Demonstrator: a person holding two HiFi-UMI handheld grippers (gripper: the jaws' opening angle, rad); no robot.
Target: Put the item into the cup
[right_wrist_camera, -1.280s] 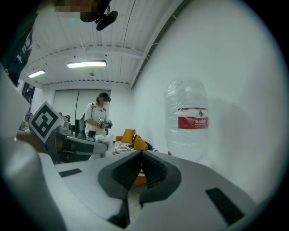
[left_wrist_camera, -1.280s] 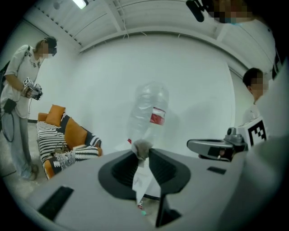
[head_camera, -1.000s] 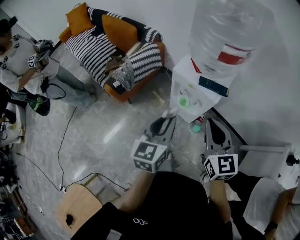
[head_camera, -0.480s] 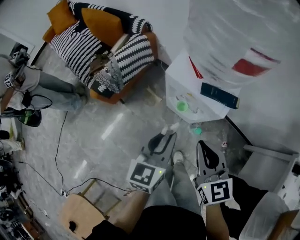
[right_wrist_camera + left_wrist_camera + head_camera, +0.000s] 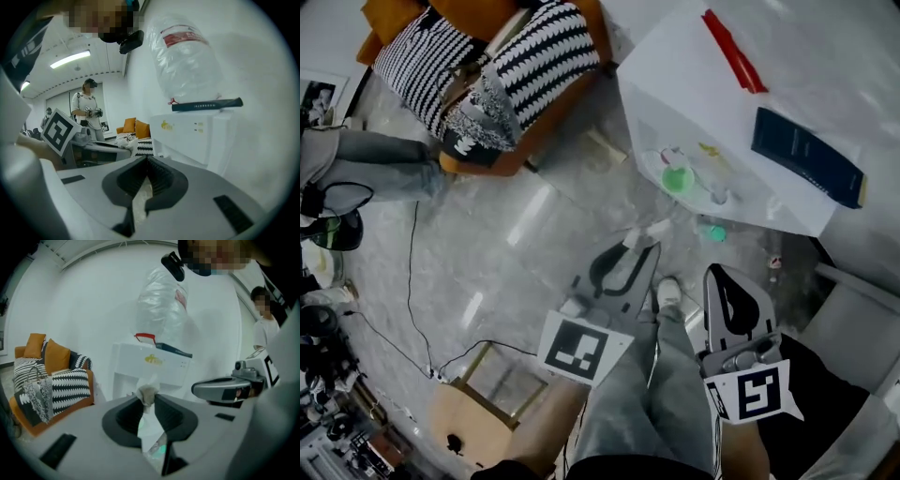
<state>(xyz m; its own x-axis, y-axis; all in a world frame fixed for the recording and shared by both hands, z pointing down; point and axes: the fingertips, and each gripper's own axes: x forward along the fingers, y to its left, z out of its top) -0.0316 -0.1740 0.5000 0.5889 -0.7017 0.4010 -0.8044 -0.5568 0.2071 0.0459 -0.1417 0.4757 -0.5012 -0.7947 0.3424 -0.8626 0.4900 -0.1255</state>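
Note:
My left gripper [image 5: 643, 246] is shut on a crumpled white wad of paper [image 5: 645, 230], which sticks out past the tips [image 5: 147, 392]. It hangs over the floor just short of a white water dispenser [image 5: 712, 94]. A small green cup [image 5: 677, 178] stands in the dispenser's tap recess, ahead of and a little right of the wad. To the right, my right gripper [image 5: 720, 274] is shut with nothing between its jaws [image 5: 147, 160]. The big clear bottle [image 5: 161, 305] tops the dispenser.
A dark blue book [image 5: 806, 155] lies on the dispenser's top. A teal object [image 5: 712, 232] lies on the floor at its foot. A striped sofa [image 5: 487, 66] stands far left, with a seated person's legs [image 5: 366, 169], a floor cable [image 5: 412, 281] and a wooden stool [image 5: 473, 422].
The dispenser has come closer and now fills the upper right of the head view. Both grippers keep their places side by side, and the left still holds the wad.

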